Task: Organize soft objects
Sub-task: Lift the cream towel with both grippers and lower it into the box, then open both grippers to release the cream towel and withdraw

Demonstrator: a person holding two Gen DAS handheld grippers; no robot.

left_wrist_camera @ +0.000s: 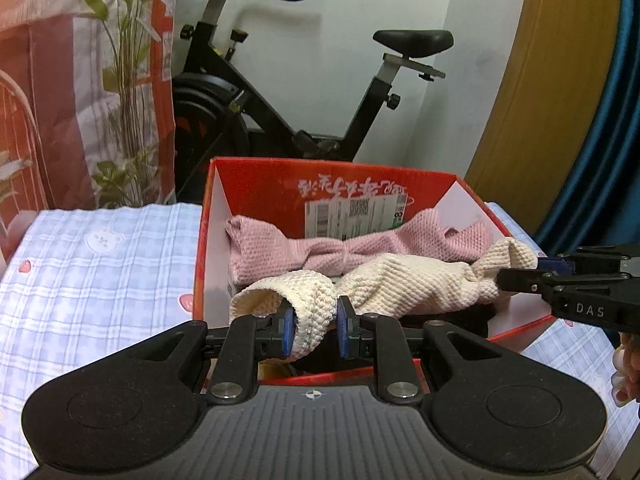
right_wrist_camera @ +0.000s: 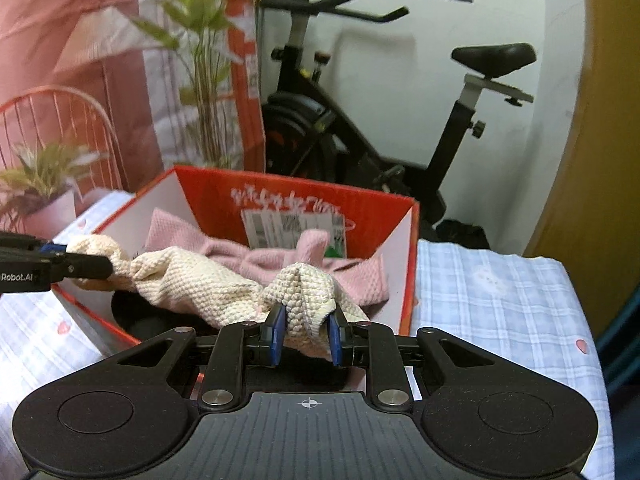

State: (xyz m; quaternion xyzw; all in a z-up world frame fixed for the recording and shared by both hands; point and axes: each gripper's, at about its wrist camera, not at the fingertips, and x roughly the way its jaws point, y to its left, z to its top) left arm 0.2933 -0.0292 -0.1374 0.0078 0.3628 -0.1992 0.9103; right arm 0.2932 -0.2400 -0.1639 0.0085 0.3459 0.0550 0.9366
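A cream knitted cloth [left_wrist_camera: 420, 284] hangs stretched over an open red cardboard box [left_wrist_camera: 360, 184]. My left gripper [left_wrist_camera: 315, 326] is shut on the cloth's left end, blue pads pressing the folded knit. In the same view my right gripper [left_wrist_camera: 532, 270] pinches the other end at the right. The right wrist view shows that gripper [right_wrist_camera: 306, 332] shut on a bunched corner of the cream cloth [right_wrist_camera: 192, 280], with the left gripper [right_wrist_camera: 76, 258] gripping the far end at the left edge. A pink knitted cloth [left_wrist_camera: 280, 248] lies inside the box [right_wrist_camera: 224, 196] behind the cream one.
The box stands on a bed with a blue checked sheet [left_wrist_camera: 100, 272]. Something dark [right_wrist_camera: 132, 312] lies low in the box under the cream cloth. Behind are an exercise bike [left_wrist_camera: 280, 112], a tall plant [left_wrist_camera: 128, 80], a potted plant [right_wrist_camera: 44, 196] and a wooden door [left_wrist_camera: 540, 100].
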